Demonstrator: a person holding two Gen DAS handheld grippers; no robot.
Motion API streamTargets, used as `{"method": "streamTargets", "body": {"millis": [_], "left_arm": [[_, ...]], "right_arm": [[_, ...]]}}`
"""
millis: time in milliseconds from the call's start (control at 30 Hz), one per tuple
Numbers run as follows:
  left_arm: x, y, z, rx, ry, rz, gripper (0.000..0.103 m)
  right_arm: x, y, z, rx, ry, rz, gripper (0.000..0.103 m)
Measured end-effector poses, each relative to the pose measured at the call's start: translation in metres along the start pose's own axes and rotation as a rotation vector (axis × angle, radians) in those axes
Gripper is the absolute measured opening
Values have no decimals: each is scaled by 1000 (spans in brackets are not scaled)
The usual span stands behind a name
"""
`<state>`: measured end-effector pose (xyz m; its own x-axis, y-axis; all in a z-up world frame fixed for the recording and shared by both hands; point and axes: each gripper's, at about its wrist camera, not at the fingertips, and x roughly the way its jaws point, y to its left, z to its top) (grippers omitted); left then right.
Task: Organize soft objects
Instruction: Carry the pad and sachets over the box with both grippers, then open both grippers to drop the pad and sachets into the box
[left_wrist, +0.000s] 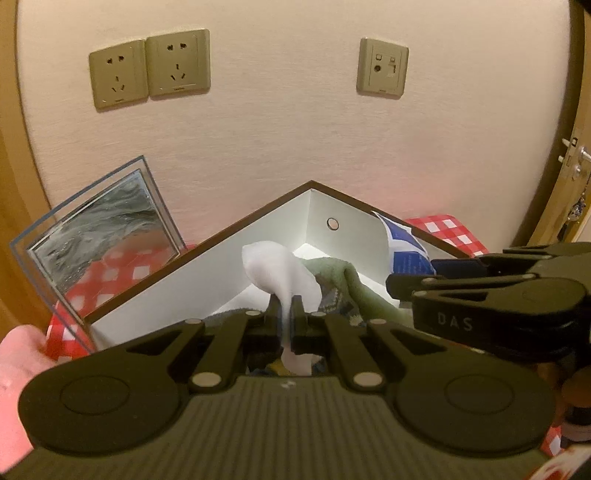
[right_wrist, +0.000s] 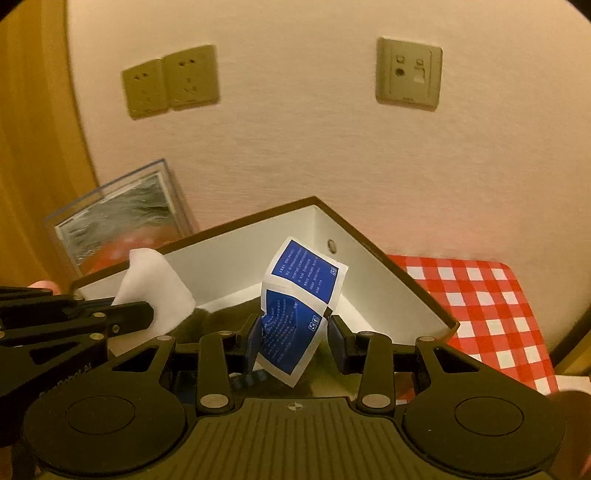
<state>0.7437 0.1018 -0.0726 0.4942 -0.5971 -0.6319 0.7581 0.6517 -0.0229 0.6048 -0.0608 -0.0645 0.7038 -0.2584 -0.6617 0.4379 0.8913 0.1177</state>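
Left gripper (left_wrist: 286, 308) is pinched nearly shut on a white sock (left_wrist: 279, 271), whose rounded end stands up above the jaws while the rest hangs down behind them. Right gripper (right_wrist: 291, 332) stands partly open with a blue-and-white packet (right_wrist: 301, 295) between its jaws; the left pad presses the crumpled edge of the packet, and whether the right pad touches it I cannot tell. Both grippers sit side by side over an open box (left_wrist: 221, 254) with white inner walls, a dark brown rim and a small round hole in one wall. Inside the box, just beyond the white sock, lies a green sock (left_wrist: 343, 280) with a patterned cuff, resting on the pale bottom.

The box stands on a desk covered with a red-and-white checked cloth (right_wrist: 476, 295), one corner of the box pointing at the wall. Left of the box, a clear acrylic picture frame (left_wrist: 99, 240) leans back, showing a grey wave-like picture and a reflection of the checked cloth. A person's hand (left_wrist: 16, 376) shows at the lower left edge of the left wrist view.

The wall (left_wrist: 295, 140) behind the desk is cream and lightly textured. It carries 2 beige power sockets (left_wrist: 147, 68) set edge to edge, and 1 separate beige plate (left_wrist: 382, 68) further right with small ports. Wooden trim frames the wall at both sides, and at the far right a wooden door edge carries a metal lock and handle (left_wrist: 578, 158).
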Motion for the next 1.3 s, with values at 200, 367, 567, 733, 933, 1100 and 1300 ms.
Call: {"method": "streamTargets", "body": {"millis": [200,367,567,733,933,1100,1300], "left_arm": [[26,-1,9,5,20,-5,3],[40,-3,15,16,27,-4,4],[50,1,21,-5,26,11,40],[56,8,18,-13,56,24,42],[53,16,13,-56,87,37,50],[45,21,5,-75,102,54,53],[24,25,-9,-96,106,83,59]], "right_arm": [[20,-6,9,20,18,-27,40],[29,-8,11,31,23,-32,40],[35,-11,11,43,25,-37,40],[39,-13,12,49,27,-47,40],[42,-16,15,82,14,-52,58],[35,-19,11,102,-21,-50,73],[15,-11,-6,99,-26,2,73]]}}
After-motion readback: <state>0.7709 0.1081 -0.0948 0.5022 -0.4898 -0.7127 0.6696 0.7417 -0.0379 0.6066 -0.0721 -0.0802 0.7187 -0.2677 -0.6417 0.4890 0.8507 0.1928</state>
